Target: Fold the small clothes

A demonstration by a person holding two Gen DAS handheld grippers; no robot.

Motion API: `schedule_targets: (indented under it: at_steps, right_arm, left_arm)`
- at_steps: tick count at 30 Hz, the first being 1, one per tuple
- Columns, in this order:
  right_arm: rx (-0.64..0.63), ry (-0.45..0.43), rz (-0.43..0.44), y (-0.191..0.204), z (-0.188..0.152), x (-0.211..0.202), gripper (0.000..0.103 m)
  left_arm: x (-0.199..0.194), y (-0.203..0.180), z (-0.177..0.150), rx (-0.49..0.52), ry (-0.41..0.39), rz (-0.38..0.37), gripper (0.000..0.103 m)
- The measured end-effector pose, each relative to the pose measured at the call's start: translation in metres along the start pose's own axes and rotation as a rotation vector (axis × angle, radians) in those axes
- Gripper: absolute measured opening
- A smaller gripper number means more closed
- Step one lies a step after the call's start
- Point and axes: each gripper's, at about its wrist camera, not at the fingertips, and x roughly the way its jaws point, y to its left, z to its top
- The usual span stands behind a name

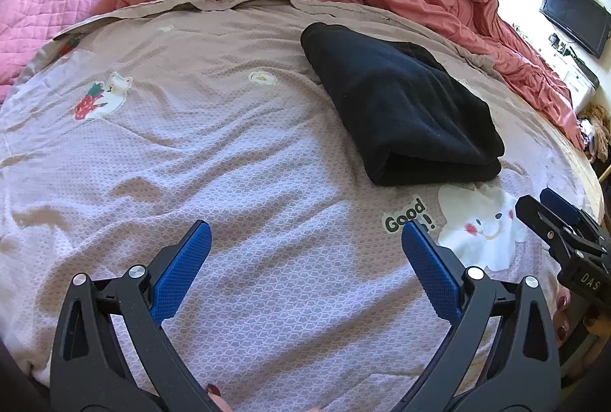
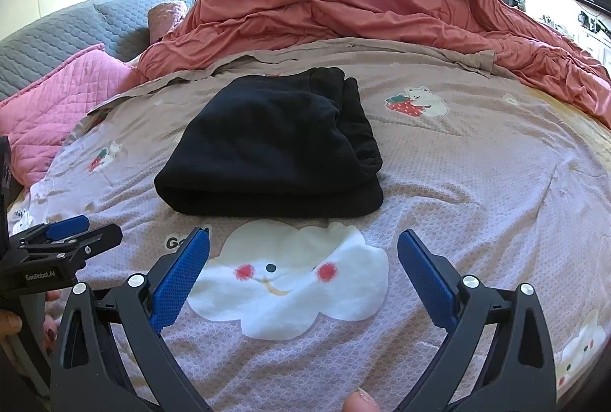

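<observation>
A black garment [image 1: 401,106] lies folded into a thick bundle on the bed, its rounded fold facing me; the right wrist view has the same black garment [image 2: 275,144] straight ahead. My left gripper [image 1: 305,228] hovers open over bare sheet, well short and left of the bundle, nothing between its blue pads. My right gripper [image 2: 303,236] is also open, empty, just short of the bundle's near edge above a white cloud print. Each gripper shows at the other view's edge: the right gripper [image 1: 550,209] and the left gripper [image 2: 76,228].
The bed sheet [image 1: 191,152] is mauve with cartoon prints and shallow wrinkles. A rumpled red duvet [image 2: 362,3] is heaped along the far side. Pink quilted pillow [image 2: 57,99] and grey cushion sit at far left. A dark screen [image 1: 574,15] hangs on the right wall.
</observation>
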Motion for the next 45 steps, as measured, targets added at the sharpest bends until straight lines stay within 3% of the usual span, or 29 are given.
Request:
schedule_targets:
  at_steps: [45]
  right_arm:
    - [-0.008,0.001,-0.003,-0.0017,-0.0023,-0.0021,0.098]
  left_arm:
    - [-0.0008,0.0008,0.0020,-0.006,-0.004,0.043,0.094]
